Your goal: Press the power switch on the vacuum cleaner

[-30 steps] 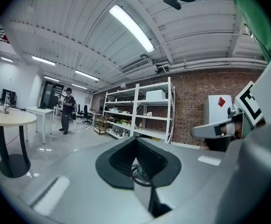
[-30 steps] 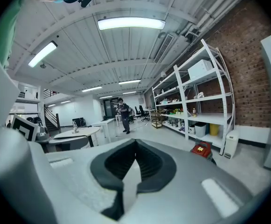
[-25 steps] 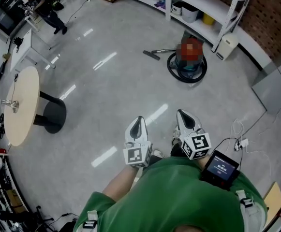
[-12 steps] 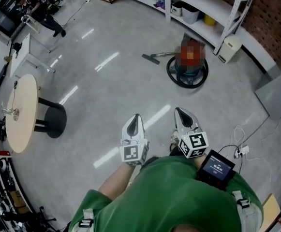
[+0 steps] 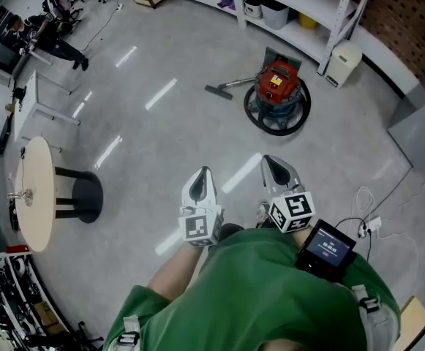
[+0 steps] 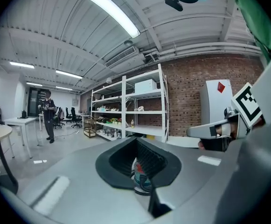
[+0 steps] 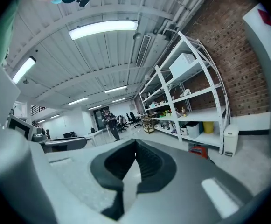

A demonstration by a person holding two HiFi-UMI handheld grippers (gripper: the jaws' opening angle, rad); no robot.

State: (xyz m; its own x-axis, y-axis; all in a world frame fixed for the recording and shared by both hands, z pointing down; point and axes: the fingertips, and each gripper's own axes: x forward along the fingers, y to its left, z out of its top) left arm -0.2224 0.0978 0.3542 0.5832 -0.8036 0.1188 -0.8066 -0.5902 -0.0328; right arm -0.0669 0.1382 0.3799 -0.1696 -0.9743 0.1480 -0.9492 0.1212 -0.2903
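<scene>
Two hand-held grippers, the left hand-held gripper [image 5: 202, 172] and the right hand-held gripper [image 5: 270, 161], are held at a person's waist with jaws drawn together and nothing between them. The red vacuum cleaner [image 5: 276, 88] stands on the floor [image 5: 161, 137] well ahead of both. The step in hand appears to be the approach, with the power switch not yet reached; it is too small to pick out from here. The next move likely calls for crossing the open floor towards the vacuum cleaner, then lowering one closed tip onto its red top. Room is generous on the near side of the vacuum cleaner. Its hose and nozzle [image 5: 223, 90] trail to its left, white shelving [image 5: 300, 13] stands close behind it, and loose cables [image 5: 366, 210] lie well to its near right.
</scene>
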